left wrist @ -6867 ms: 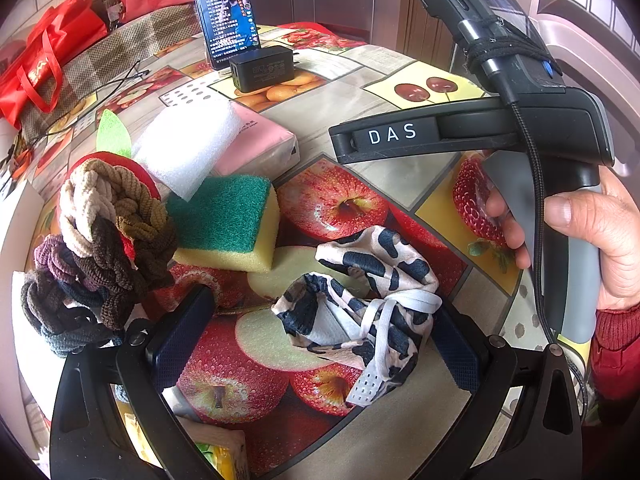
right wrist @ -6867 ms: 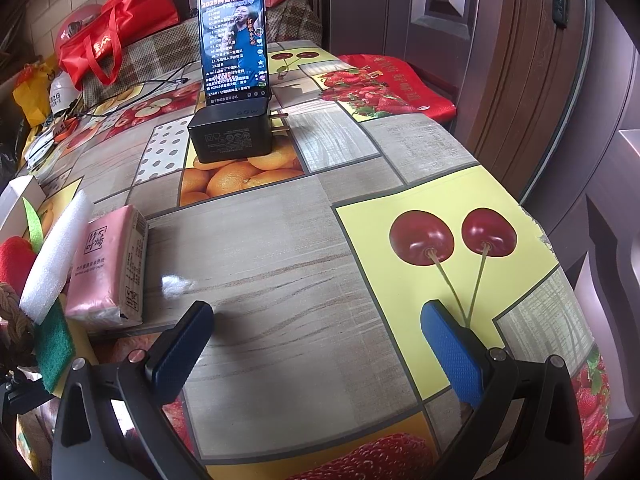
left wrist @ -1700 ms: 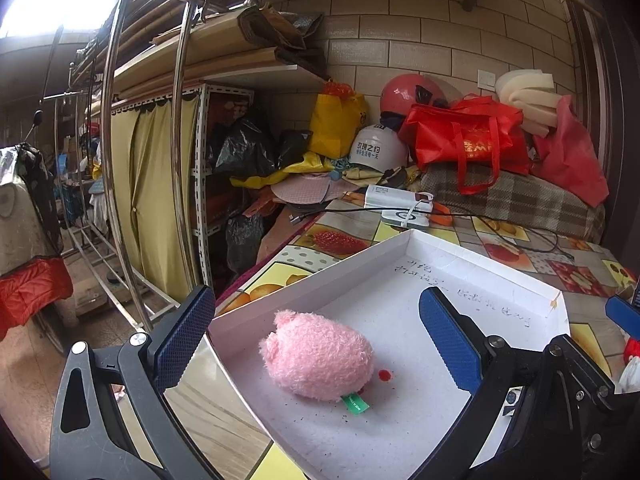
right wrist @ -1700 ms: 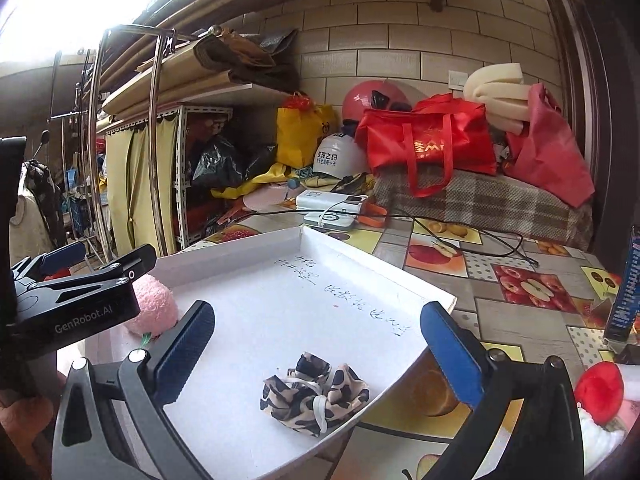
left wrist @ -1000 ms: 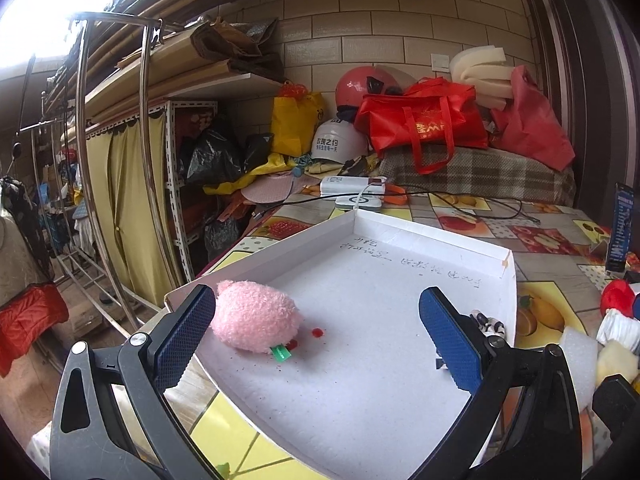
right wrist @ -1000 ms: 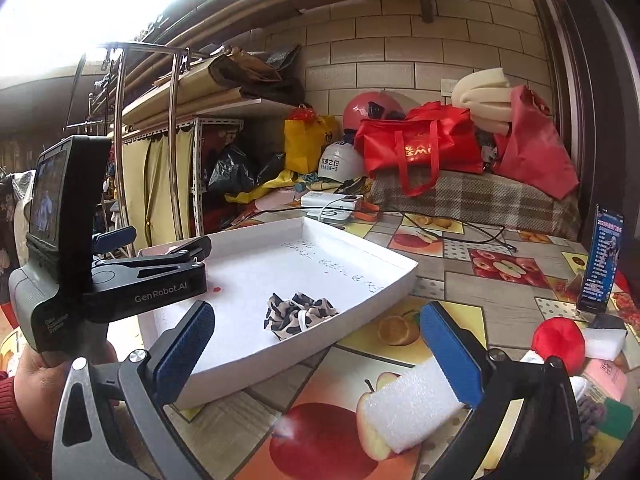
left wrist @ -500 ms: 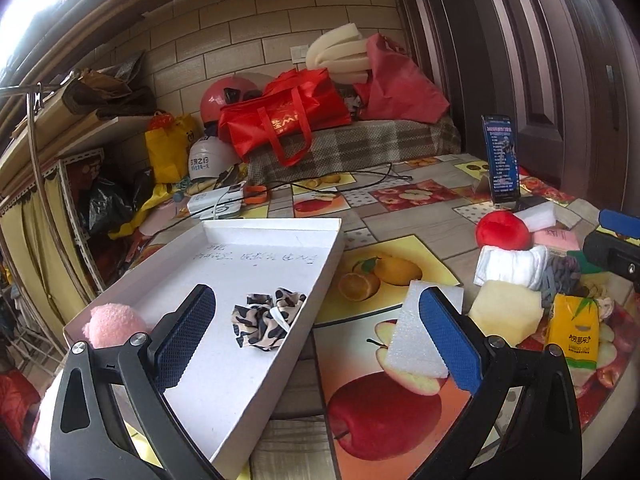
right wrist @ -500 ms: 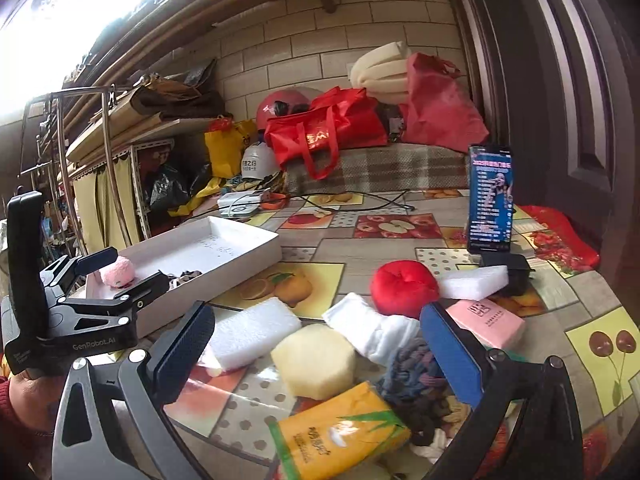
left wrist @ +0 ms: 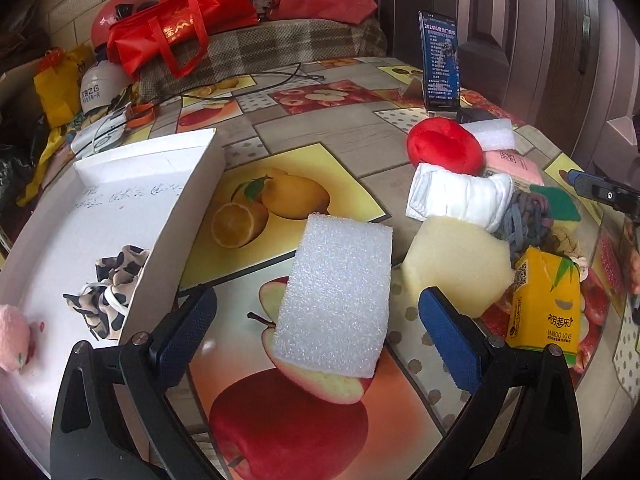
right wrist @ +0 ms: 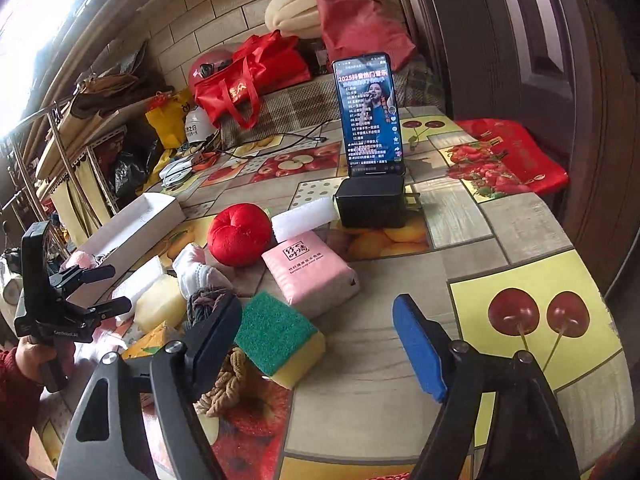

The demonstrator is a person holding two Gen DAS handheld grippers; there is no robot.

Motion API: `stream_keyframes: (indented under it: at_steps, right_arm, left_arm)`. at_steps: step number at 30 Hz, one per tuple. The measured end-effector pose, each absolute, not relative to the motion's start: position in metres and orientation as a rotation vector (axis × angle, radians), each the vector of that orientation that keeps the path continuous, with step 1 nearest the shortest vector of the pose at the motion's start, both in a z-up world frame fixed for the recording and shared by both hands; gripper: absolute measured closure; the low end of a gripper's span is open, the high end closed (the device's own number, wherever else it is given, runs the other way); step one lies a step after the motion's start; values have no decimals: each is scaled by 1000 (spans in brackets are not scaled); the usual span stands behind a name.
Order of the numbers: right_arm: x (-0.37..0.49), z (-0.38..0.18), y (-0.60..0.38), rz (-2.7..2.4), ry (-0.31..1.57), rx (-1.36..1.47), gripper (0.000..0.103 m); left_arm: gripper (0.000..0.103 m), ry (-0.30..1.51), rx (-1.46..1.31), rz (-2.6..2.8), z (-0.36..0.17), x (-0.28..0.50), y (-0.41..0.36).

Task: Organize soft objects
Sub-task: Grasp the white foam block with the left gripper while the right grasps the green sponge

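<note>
I see the table point(left wrist: 344, 136) running off the frame on every side; the white tray point(left wrist: 120, 200) is cut by the left edge, holding a spotted cloth point(left wrist: 108, 292) half behind its wall and a pink plush point(left wrist: 14, 338) only partly in view; my left gripper point(left wrist: 316, 320) is spread wide, empty, with the foam block point(left wrist: 340, 296) between its fingers; my right gripper point(right wrist: 316, 340) gapes empty beside the sponge point(right wrist: 280, 336); hair ties point(right wrist: 224, 384) lie partly hidden behind its finger.
</note>
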State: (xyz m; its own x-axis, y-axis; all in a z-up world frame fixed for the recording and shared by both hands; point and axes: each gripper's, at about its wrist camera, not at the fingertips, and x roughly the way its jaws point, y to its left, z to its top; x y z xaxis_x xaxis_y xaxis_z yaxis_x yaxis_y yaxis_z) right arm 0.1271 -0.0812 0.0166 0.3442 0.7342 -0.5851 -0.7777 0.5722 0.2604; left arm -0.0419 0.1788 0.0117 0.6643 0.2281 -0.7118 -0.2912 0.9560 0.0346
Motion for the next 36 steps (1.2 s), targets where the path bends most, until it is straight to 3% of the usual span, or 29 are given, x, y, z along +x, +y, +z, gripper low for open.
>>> stream_keyframes:
  at_steps: [11,13,14,16,22,26,31,36]
  right_arm:
    - [119,-1,-44,1058,836,-263,36]
    - [116,-2,-40,1057,828,-293,43]
    - [114,-2,-39,1068,828,-306,58]
    - [110,-1,-37,1064,807,-336,61]
    - [107,17,-60,964,668,-258,64]
    - [104,32,-90,911,545,-129,63]
    - [84,43,-90,862,415,-164,63]
    - [72,47,-77,902,401,-128,63]
  left_arm:
    - [14,874,-24,251,5,-16,167]
    - [23,873,-37,234,5,-14,168]
    - [27,870,-43,225,6,-15,168]
    - [51,858,-48,218,7,-16,168]
    - [51,793,-48,257,15,-25,168]
    - [51,685,-30,296,28,-41,165]
    - [51,496,10,394,47,-72,156]
    - [51,419,16,453,53,-86,158]
